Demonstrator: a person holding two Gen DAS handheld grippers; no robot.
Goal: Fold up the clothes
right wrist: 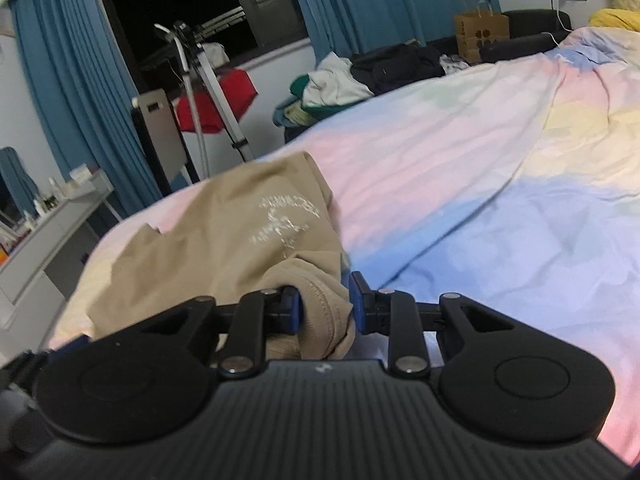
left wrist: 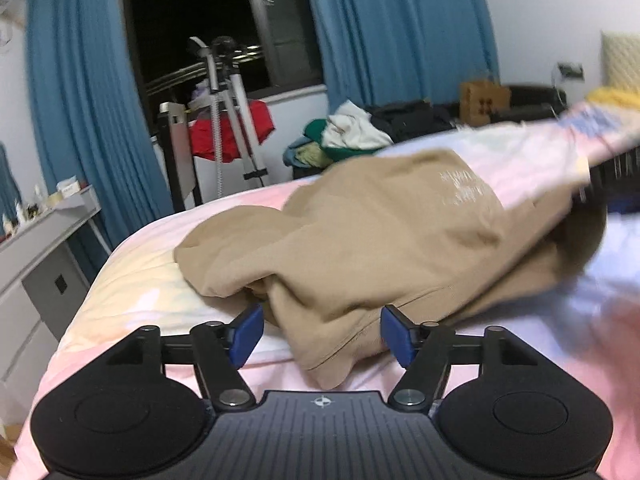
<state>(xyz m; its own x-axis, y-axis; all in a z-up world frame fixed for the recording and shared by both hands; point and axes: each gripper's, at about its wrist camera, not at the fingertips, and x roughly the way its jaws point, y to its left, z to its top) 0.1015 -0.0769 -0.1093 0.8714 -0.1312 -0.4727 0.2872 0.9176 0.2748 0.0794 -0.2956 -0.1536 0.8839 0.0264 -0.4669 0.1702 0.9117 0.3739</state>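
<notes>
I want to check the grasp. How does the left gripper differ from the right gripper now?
The left gripper is open, its fingers wide apart; the right gripper is shut on a bunched edge of the tan sweatshirt. The sweatshirt's hem lies between the left fingers unpinched, while the right fingers press the cloth from both sides. Both have blue pads and are over the pastel bed cover.

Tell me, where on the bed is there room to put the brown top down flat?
The widest bare stretch of bedspread lies right of the tan sweatshirt, running toward the yellow pillow. A narrow bare strip sits between the sweatshirt and the bed's left edge. It is crowded where the right gripper pinches the cloth and the open left gripper straddles its hem.
</notes>
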